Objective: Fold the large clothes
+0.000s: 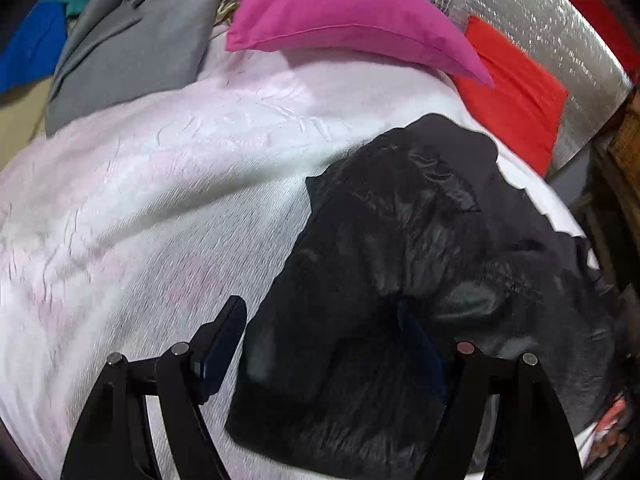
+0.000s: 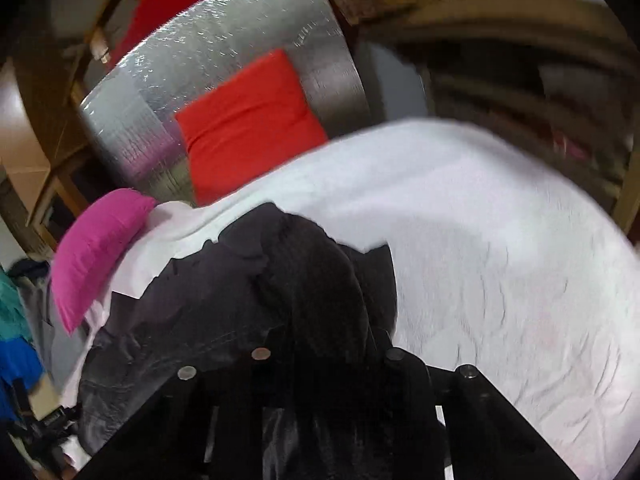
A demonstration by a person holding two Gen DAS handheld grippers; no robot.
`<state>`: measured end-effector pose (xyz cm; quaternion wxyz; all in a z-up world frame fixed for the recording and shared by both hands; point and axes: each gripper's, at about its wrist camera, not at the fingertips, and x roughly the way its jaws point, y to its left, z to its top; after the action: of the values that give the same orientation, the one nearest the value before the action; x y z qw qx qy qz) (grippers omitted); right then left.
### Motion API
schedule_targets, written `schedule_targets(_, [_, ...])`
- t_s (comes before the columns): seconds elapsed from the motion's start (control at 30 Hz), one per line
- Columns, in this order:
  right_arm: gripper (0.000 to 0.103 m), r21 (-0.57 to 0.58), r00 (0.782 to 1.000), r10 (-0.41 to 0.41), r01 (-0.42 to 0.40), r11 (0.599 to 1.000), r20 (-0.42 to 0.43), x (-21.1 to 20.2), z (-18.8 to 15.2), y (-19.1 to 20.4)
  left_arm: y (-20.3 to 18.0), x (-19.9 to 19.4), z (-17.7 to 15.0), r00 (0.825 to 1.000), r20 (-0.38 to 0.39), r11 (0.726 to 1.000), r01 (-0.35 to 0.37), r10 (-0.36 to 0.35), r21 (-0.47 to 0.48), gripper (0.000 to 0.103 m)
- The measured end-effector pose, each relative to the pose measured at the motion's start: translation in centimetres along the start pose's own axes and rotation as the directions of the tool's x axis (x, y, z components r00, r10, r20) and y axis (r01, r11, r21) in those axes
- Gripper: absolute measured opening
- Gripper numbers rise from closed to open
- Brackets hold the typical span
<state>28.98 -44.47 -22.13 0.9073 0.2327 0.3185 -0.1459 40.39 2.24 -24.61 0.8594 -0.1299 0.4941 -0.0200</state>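
We are working over a bed spread with a white bedsheet [image 1: 160,184], with a magenta pillow [image 1: 332,12] and a red pillow [image 1: 516,100] lying at its far end against a silver quilted headboard [image 1: 560,20], and a grey garment [image 1: 132,52] piled at the far left. The black garment [image 1: 420,260] is lying crumpled on the right part of the sheet, stretching from near us toward the red pillow.

We are judging it to be a large, soft, limp piece with a slight sheen, perhaps a little slippery, light enough for one claw yet likely to sag and bunch. We are thinking a hem or corner at its edge is the best place to pinch.

The left gripper [image 1: 320,336] is hovering with its fingers spread wide: the left finger [image 1: 224,344] is showing over bare sheet, the right one over the dark cloth, holding nothing that we can see.

The right gripper [image 2: 320,344] is sitting low against the black garment [image 2: 240,280], cloth bunching up right at its front. Its fingertips are disappearing into the black fabric, so we cannot tell whether it is pinching or merely touching.
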Motion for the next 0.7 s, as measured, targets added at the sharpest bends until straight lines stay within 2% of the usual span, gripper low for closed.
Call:
schedule_targets(0.07, [0.023, -0.007, 0.996, -0.059, 0.058, 0.998, -0.067, 2.3, -0.6, -0.6, -0.3, 0.4, 0.1, 1.000, -0.006, 1.000, 0.010, -0.010, -0.002, 0.080])
schedule_targets(0.1, [0.027, 0.024, 0.989, -0.058, 0.062, 0.998, -0.136, 3.9, -1.2, -1.6, -0.3, 0.5, 0.2, 1.000, -0.009, 1.000, 0.010, -0.010, -0.006, 0.080])
schedule_targets(0.13, [0.029, 0.060, 0.985, -0.035, 0.045, 0.997, -0.169, 4.5, -1.3, -2.2, -0.3, 0.5, 0.3, 1.000, -0.014, 1.000, 0.011, -0.011, -0.010, 0.080])
schedule_targets(0.2, [0.032, 0.114, 0.986, -0.009, 0.029, 0.993, -0.166, 3.7, -0.3, -2.7, -0.2, 0.4, 0.4, 1.000, -0.019, 1.000, 0.011, -0.011, -0.012, 0.080])
schedule_targets(0.27, [0.049, 0.119, 0.991, -0.011, 0.027, 0.992, -0.134, 2.4, 0.8, -2.6, -0.3, 0.2, 0.7, 1.000, -0.014, 1.000, 0.007, -0.007, -0.008, 0.080])
schedule_targets(0.3, [0.073, 0.114, 0.996, -0.013, 0.023, 0.993, -0.092, 1.4, 1.5, -2.4, -0.4, 0.3, 0.9, 1.000, -0.007, 1.000, -0.001, 0.001, -0.002, 0.080])
schedule_targets(0.33, [0.087, 0.096, 0.999, -0.021, 0.024, 0.995, -0.035, 0.5, 2.2, -2.1, -0.6, 0.3, 1.0, 1.000, -0.002, 1.000, -0.013, 0.013, 0.006, 0.080])
schedule_targets(0.37, [0.088, 0.056, 1.000, -0.019, 0.018, 0.998, 0.015, -0.1, 2.8, -1.4, -0.8, 0.3, 0.8, 1.000, -0.004, 1.000, -0.014, 0.014, 0.008, 0.080])
schedule_targets(0.4, [0.088, 0.023, 1.000, -0.015, 0.014, 1.000, 0.025, 0.0, 3.5, -0.6, -0.9, 0.5, 0.9, 1.000, -0.010, 1.000, -0.011, 0.011, 0.010, 0.080])
schedule_targets(0.47, [0.088, -0.081, 0.999, -0.021, 0.018, 0.997, -0.036, 2.0, 4.8, 1.6, -1.1, 0.7, 0.9, 1.000, -0.012, 1.000, -0.013, 0.013, 0.010, 0.080])
schedule_targets(0.5, [0.088, -0.135, 0.993, -0.037, 0.021, 0.991, -0.111, 4.3, 5.5, 3.0, -1.1, 0.8, 1.0, 1.000, -0.012, 1.000, -0.012, 0.012, 0.009, 0.080])
schedule_targets(0.53, [0.088, -0.160, 0.988, -0.053, 0.029, 0.987, -0.143, 5.6, 5.7, 3.6, -1.1, 0.9, 1.2, 1.000, -0.014, 1.000, -0.009, 0.009, 0.009, 0.080])
schedule_targets(0.67, [0.086, -0.270, 0.967, -0.146, 0.087, 0.959, -0.208, 11.5, 7.0, 6.1, -1.3, 1.5, 1.8, 1.000, -0.018, 1.000, -0.006, 0.006, 0.013, 0.080])
schedule_targets(0.7, [0.078, -0.291, 0.953, -0.175, 0.099, 0.951, -0.246, 13.4, 7.0, 6.5, -1.5, 1.6, 2.0, 1.000, -0.018, 1.000, -0.011, 0.012, 0.024, 0.080])
